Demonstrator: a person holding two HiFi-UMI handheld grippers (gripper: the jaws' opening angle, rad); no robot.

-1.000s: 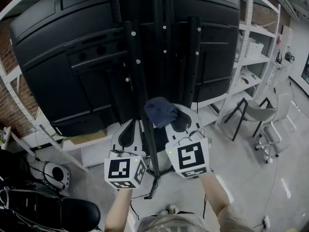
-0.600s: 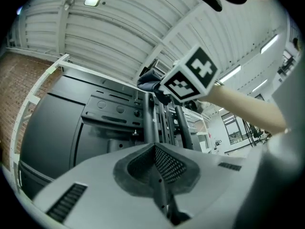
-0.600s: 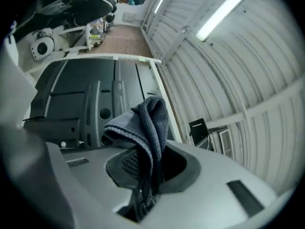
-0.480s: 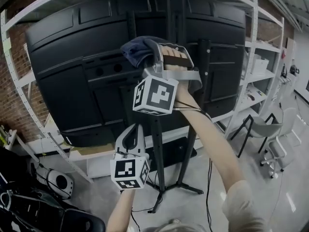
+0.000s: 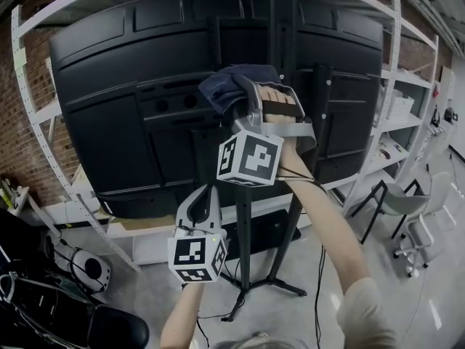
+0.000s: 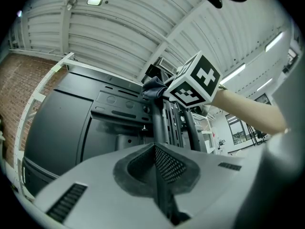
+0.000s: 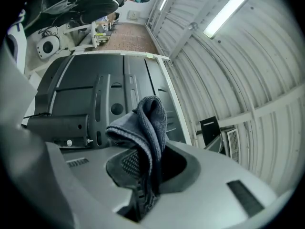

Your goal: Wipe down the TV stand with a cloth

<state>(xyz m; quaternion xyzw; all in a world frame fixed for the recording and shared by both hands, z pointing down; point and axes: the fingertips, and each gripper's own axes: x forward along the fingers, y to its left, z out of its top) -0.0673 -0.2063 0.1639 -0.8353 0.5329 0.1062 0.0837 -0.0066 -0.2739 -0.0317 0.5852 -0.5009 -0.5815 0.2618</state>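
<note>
We find the right tool (image 5: 243,93) raised into the upper centre of the head view, its jaws clenched on the folded blue-grey microfibre cloth (image 5: 234,81). The right gripper view confirms the grasp. There the cloth (image 7: 143,123) stands pinched between the pads and droops over the tip of the right tool (image 7: 143,180).

One second ago both tools sat low in the frame, with the cloth level with the lower part of the uprights. Half a second ago the right arm had already lifted close to its present height, and it has shifted only slightly since.

The cloth now sits at the upper section of the black metal TV stand (image 5: 280,27), where the uprights cross the large black television back panel (image 5: 109,115). In the left gripper view the cloth (image 6: 153,87) appears pressed against an upright, but we cannot confirm contact.

The left tool (image 5: 201,208) remains at lower centre of the head view. Its jaws are closed together on nothing (image 6: 155,149), and it points up at the stand, taking no part in the wipe.

We judge that the lift has moved the working zone from the lower uprights to the upper ones. The wipe therefore appears to be under way rather than finished. The next stroke calls for steady pressure along the upright without loosening the pinch on the cloth.
</note>
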